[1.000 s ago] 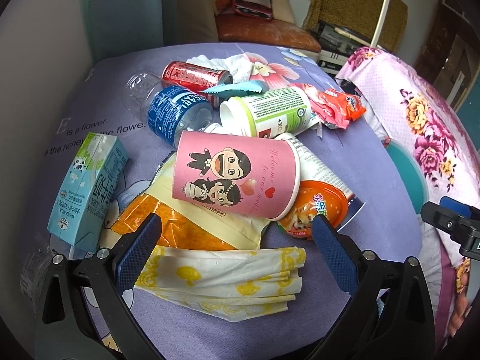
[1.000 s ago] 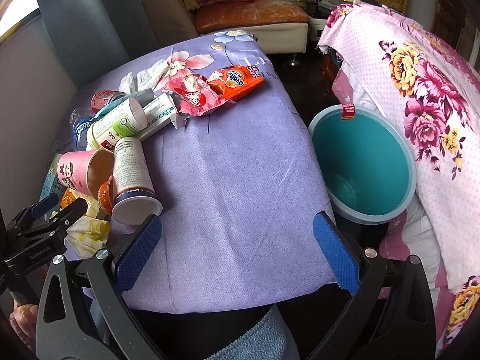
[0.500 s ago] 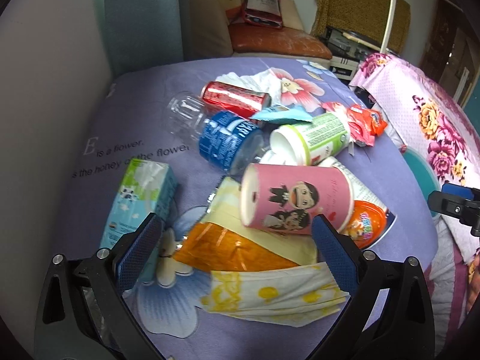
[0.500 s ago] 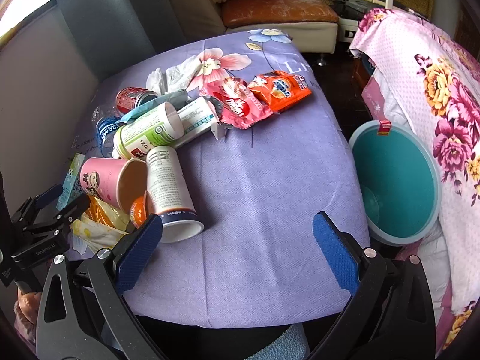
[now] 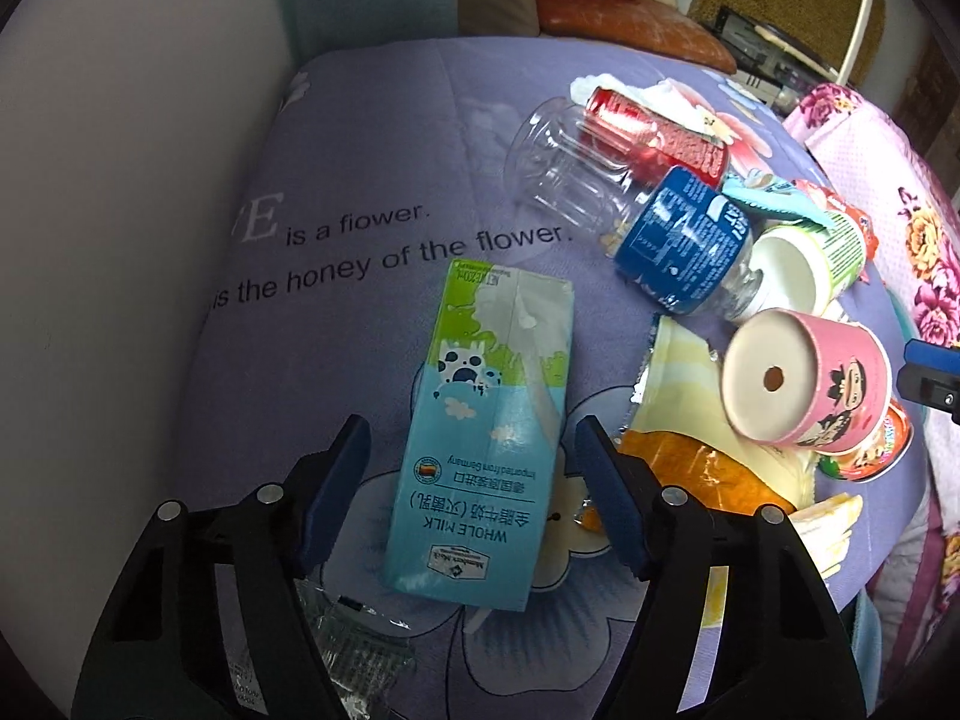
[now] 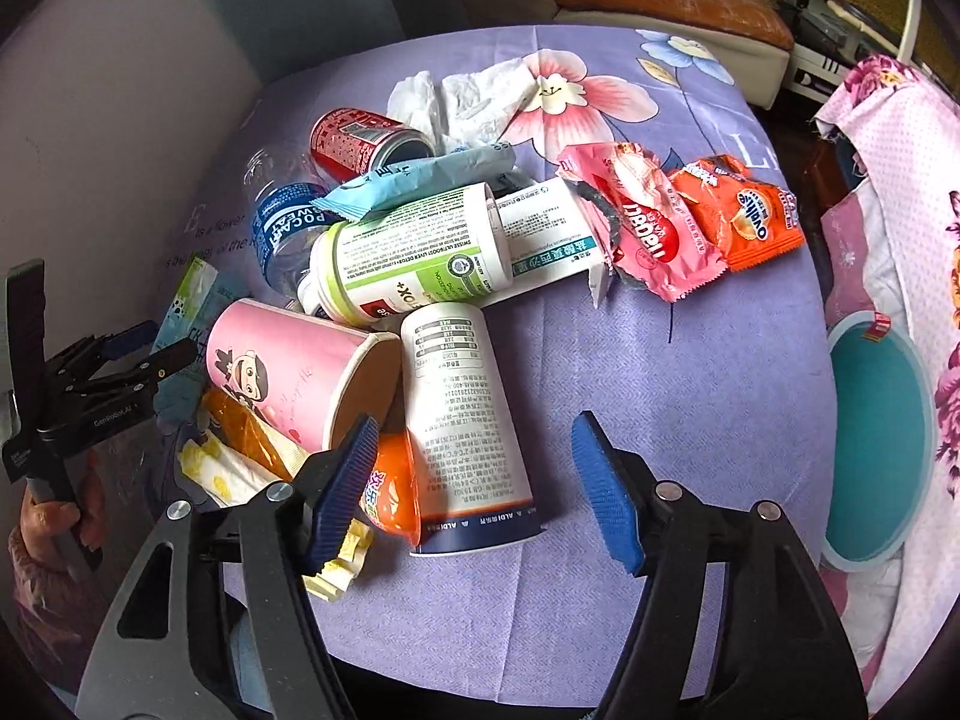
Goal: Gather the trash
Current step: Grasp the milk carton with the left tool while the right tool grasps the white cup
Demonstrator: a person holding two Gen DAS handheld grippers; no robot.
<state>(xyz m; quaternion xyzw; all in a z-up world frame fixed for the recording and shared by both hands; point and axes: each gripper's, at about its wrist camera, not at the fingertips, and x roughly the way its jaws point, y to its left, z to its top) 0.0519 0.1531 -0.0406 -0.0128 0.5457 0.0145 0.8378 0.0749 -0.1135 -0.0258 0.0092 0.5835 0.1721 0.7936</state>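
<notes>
purple flowered cloth covers the table (image 6: 690, 372), and the trash lies heaped toward its left edge. the left gripper (image 5: 471, 495) is closing with the blue-and-green milk carton (image 5: 486, 420) between its pads, not yet pressed. the right gripper (image 6: 474, 483) is closing around the white printed cup (image 6: 462, 414), pads apart from it. a teal bin (image 6: 882, 438) stands off the right edge.
</notes>
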